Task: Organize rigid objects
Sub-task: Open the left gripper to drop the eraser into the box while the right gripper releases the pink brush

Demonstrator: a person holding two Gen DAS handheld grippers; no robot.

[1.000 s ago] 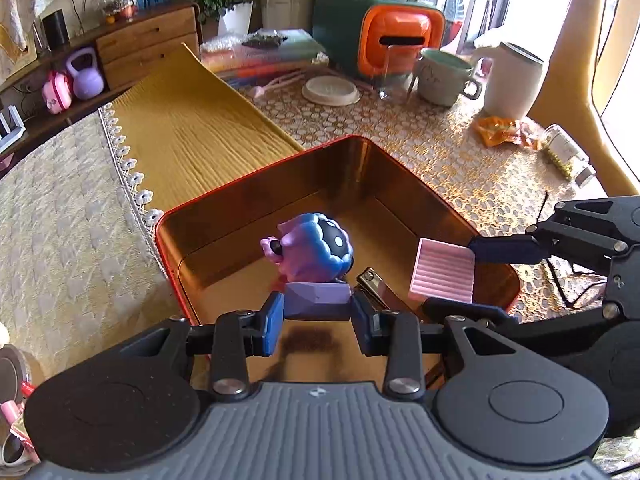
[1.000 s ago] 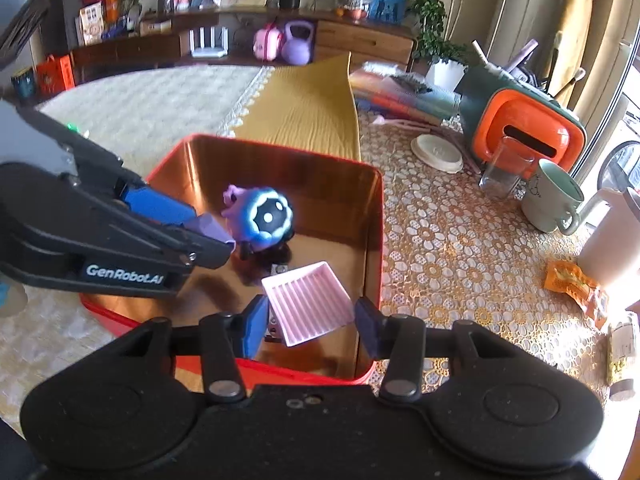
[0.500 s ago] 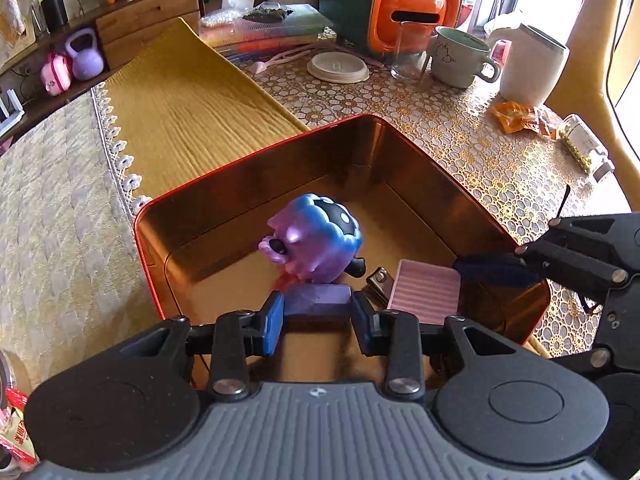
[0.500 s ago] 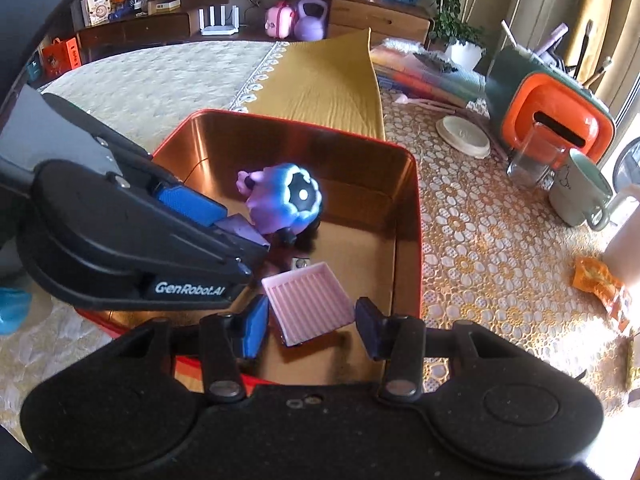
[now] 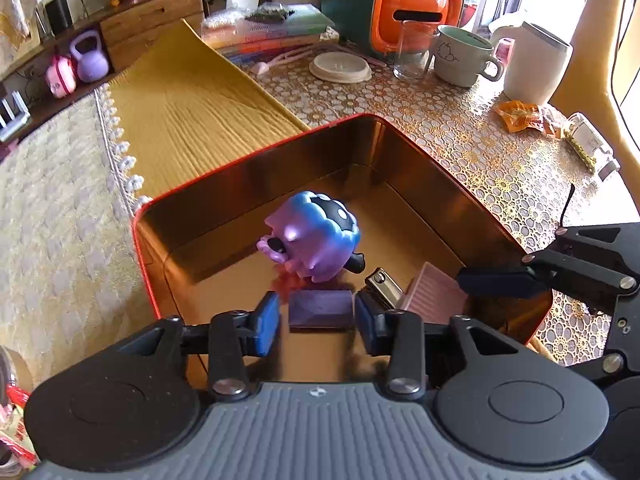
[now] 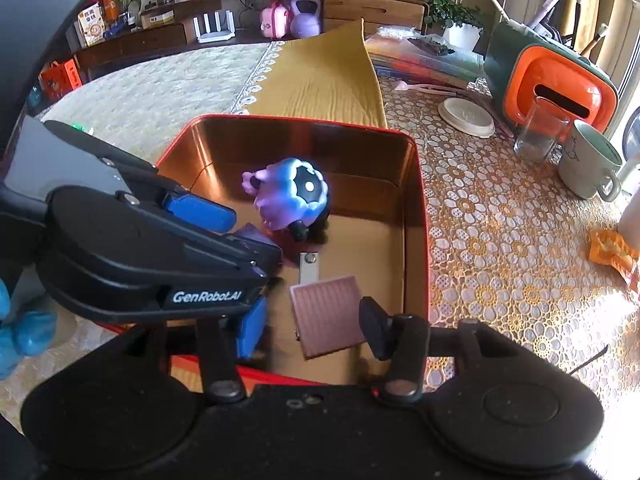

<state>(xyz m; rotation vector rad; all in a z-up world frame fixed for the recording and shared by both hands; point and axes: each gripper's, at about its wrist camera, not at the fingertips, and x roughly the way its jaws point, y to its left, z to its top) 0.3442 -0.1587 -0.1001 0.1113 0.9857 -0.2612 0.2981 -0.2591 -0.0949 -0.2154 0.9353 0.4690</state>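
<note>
A red tin (image 5: 256,152) with a copper inside holds a purple-and-blue toy figure (image 5: 316,236) and a small metal clip (image 5: 382,282). My left gripper (image 5: 316,322) reaches into the tin's near side. Its jaws are opening, and a purple block (image 5: 321,308) sits between them with a slim gap on each side. In the right wrist view my right gripper (image 6: 310,330) hangs over the tin (image 6: 300,120), jaws opening. A pink ribbed tile (image 6: 326,312) lies between the pads, clear of the left one, beside the clip (image 6: 310,266) and figure (image 6: 290,196).
A yellow cloth (image 5: 192,112) lies behind the tin. Further right on the patterned tablecloth stand an orange-fronted box (image 5: 416,12), a glass (image 5: 412,52), a mug (image 5: 460,56), a white jug (image 5: 536,64) and a round lid (image 5: 340,66). An orange wrapper (image 5: 524,116) lies nearby.
Both pairs of jaws have widened. The purple block and the pink tile, gripped before, now sit loose between the pads, and the tile lies lower in the tin.
</note>
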